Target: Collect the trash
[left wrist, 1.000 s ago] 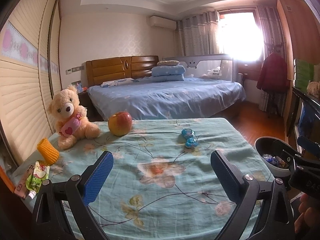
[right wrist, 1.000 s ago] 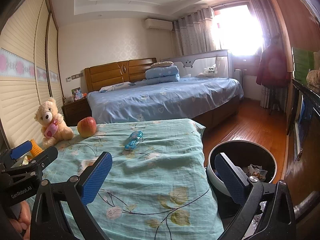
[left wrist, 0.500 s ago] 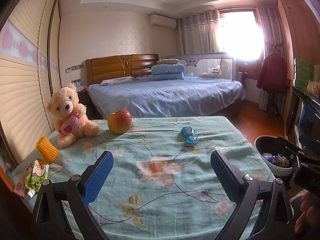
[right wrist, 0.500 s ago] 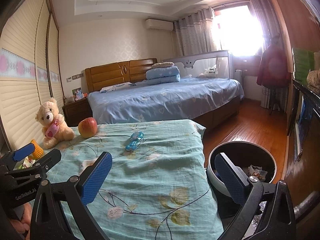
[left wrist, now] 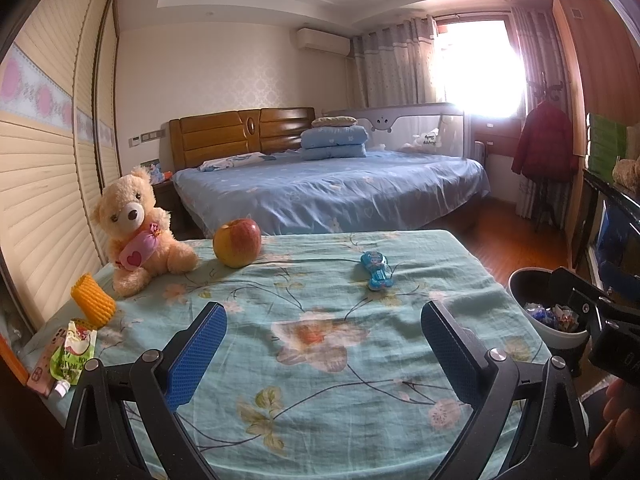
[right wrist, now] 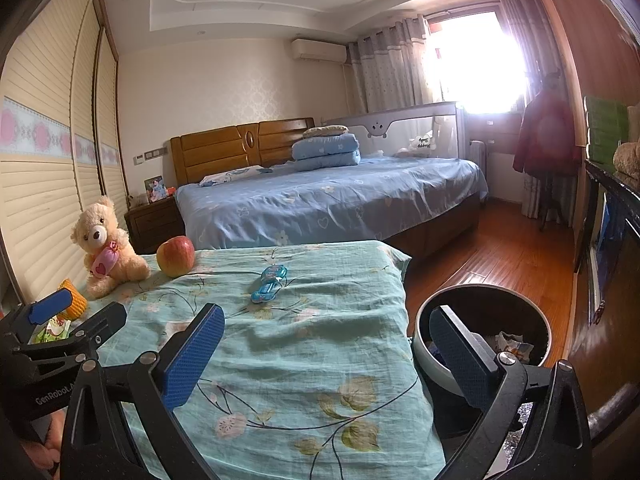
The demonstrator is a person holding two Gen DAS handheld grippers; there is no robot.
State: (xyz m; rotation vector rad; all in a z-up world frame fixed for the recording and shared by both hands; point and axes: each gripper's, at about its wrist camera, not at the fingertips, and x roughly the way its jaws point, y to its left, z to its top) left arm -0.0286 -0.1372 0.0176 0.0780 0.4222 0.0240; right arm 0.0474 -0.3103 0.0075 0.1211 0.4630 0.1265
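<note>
A table covered with a teal flowered cloth (left wrist: pixel 320 360) holds a blue wrapper (left wrist: pixel 375 269), also in the right wrist view (right wrist: pixel 269 286), a green pouch (left wrist: pixel 74 350) and a yellow foam sleeve (left wrist: pixel 93 300) at the left edge. A dark trash bin (right wrist: pixel 484 332) with wrappers inside stands on the floor right of the table; it also shows in the left wrist view (left wrist: pixel 548 316). My left gripper (left wrist: pixel 324 344) is open and empty over the near cloth. My right gripper (right wrist: pixel 328 348) is open and empty, straddling the table's right edge and the bin.
A teddy bear (left wrist: pixel 136 228) and an apple (left wrist: pixel 237 242) sit at the table's far left. A pink packet (left wrist: pixel 40 372) lies by the pouch. A blue bed (left wrist: pixel 340 192) stands behind. Wooden floor (right wrist: pixel 500 252) lies to the right, with dark furniture (right wrist: pixel 612 240) along the right wall.
Both grippers have drifted slightly; the table objects sit a little lower in the left view. Both stay open and empty. Nothing on the table moved.
</note>
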